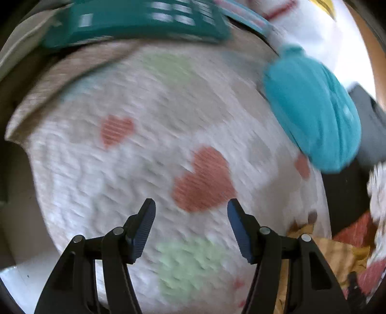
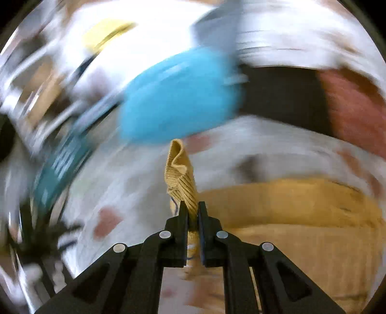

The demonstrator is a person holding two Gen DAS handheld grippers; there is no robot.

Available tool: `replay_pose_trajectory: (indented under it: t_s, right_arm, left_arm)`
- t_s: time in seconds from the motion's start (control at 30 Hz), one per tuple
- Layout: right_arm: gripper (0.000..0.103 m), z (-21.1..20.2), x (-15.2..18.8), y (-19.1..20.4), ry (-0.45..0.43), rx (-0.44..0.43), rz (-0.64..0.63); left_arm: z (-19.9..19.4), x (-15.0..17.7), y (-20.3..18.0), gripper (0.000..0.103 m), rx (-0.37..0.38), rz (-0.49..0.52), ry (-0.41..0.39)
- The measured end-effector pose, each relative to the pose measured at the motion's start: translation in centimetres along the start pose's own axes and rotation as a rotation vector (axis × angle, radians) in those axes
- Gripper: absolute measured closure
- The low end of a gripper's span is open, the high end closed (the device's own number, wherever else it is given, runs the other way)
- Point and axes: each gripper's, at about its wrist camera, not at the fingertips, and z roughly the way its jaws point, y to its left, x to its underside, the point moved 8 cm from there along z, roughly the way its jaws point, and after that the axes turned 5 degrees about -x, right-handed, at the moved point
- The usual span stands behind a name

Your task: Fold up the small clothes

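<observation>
My left gripper (image 1: 191, 205) hangs open over a white knitted cloth (image 1: 120, 174) patterned with red and pale green hearts; nothing sits between its fingers. A folded turquoise garment (image 1: 313, 116) lies at the cloth's right edge. In the right wrist view my right gripper (image 2: 192, 205) is shut on a ribbed mustard-yellow garment (image 2: 181, 174), whose pinched edge stands up past the fingertips. The rest of that yellow garment (image 2: 301, 217) spreads out to the right on the heart cloth (image 2: 135, 183). The turquoise garment (image 2: 178, 101) shows blurred beyond it.
A teal crate-like object (image 1: 135, 21) lies along the far edge of the heart cloth, and it appears blurred at left in the right wrist view (image 2: 58, 164). Crumpled yellow and red fabrics (image 1: 337, 251) sit at lower right. A reddish cloth (image 2: 354, 108) lies at far right.
</observation>
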Motion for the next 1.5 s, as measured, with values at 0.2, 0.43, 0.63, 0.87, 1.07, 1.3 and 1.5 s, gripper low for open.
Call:
replay_pose_trajectory:
  t_s: [0.2, 0.43, 0.63, 0.87, 1.07, 1.3, 1.5]
  right_arm:
    - [0.095, -7.7, 1.3, -20.5, -0.073, 0.287, 0.292]
    - [0.095, -7.2, 8.3, -32.3, 0.02, 0.433, 0.479]
    - [0.072, -7.0, 9.8, -35.6, 0.02, 0.389, 0.527]
    - [0.062, -11.4, 8.3, -35.1, -0.09, 0.443, 0.457]
    - [0.062, -8.1, 6.7, -29.9, -0.056, 0.233, 0.389]
    - [0.081, -6.6, 11.4, -33.7, 0.055, 0.304, 0.478]
    - [0.065, -14.0, 17.4, -37.1, 0.067, 0.492, 0.578]
  left_arm:
    - [1.3, 4.9, -7.9, 0.042, 0.084, 0.229, 0.083]
    - [2.3, 11.4, -16.2, 0.042, 0.162, 0.497, 0.132]
    - [3.4, 15.3, -22.1, 0.04, 0.262, 0.579, 0.193]
    - [5.2, 19.0, -25.0, 0.037, 0.019, 0.851, 0.093]
    - [6.3, 17.7, -22.9, 0.036, 0.05, 0.752, 0.196]
    - [5.6, 16.8, -21.4, 0.035, 0.13, 0.681, 0.257]
    - [2.8, 16.9, -18.0, 0.035, 0.222, 0.593, 0.308]
